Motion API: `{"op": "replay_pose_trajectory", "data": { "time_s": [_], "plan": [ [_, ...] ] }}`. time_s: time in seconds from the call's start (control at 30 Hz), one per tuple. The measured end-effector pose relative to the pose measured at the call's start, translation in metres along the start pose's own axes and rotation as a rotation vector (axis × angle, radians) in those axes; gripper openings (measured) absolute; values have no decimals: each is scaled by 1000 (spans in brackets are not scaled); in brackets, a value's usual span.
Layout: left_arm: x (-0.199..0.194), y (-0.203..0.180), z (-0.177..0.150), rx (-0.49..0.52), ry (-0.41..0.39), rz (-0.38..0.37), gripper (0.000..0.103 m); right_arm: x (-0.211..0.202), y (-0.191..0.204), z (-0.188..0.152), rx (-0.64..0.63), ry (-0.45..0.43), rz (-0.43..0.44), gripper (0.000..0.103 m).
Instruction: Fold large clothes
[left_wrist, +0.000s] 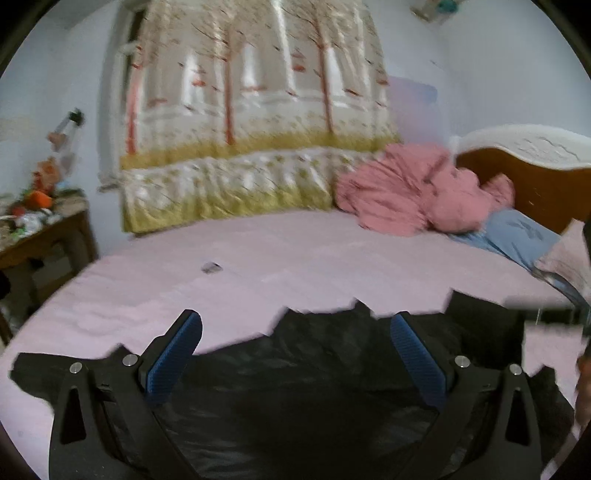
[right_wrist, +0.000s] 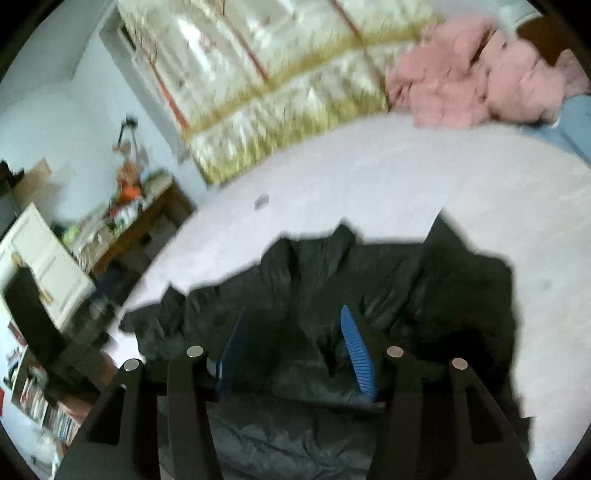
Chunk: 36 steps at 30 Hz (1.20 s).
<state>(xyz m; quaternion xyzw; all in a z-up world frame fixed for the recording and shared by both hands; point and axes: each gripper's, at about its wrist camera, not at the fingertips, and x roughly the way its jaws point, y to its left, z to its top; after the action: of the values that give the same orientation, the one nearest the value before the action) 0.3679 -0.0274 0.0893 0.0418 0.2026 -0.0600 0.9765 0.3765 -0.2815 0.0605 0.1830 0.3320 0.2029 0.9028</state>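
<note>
A large black garment (left_wrist: 314, 369) lies crumpled on the pale pink bed sheet (left_wrist: 258, 266), at the near edge of the bed. My left gripper (left_wrist: 295, 332) is open, its blue pads wide apart over the garment, holding nothing. In the right wrist view the same black garment (right_wrist: 424, 280) spreads below my right gripper (right_wrist: 291, 328). That gripper is open with a bunch of black cloth lying between its blue pads; the jaws do not press on it.
A pink crumpled blanket (left_wrist: 424, 192) and a blue pillow (left_wrist: 517, 236) lie at the bed's far right by the wooden headboard (left_wrist: 546, 184). A tree-print curtain (left_wrist: 251, 110) hangs behind. A cluttered wooden side table (left_wrist: 40, 236) stands left. A small dark item (left_wrist: 211, 267) lies on the sheet.
</note>
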Motion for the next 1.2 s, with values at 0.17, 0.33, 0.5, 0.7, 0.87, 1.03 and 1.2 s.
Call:
{"op": "replay_pose_trajectory", "data": {
  "time_s": [0.17, 0.33, 0.5, 0.7, 0.87, 1.03, 1.2],
  "plan": [
    [21, -23, -12, 37, 68, -17, 102, -22, -23, 16, -39, -73, -287, 55],
    [38, -39, -26, 40, 134, -151, 102, 26, -75, 10, -35, 199, -266, 54],
    [42, -75, -34, 57, 202, -250, 98, 52, -115, -1, -48, 324, -349, 49],
    [49, -140, -5, 195, 202, -241, 64, 48, -123, -6, -29, 352, -257, 48],
    [101, -172, 17, 181, 307, -274, 49, 24, -125, -3, -13, 297, -227, 48],
    [151, -182, -1, 122, 462, -294, 52, 7, -116, 14, 31, 186, -243, 48],
    [183, -182, -34, 98, 582, -284, 37, -4, -125, 19, 67, 149, -243, 48]
  ]
}}
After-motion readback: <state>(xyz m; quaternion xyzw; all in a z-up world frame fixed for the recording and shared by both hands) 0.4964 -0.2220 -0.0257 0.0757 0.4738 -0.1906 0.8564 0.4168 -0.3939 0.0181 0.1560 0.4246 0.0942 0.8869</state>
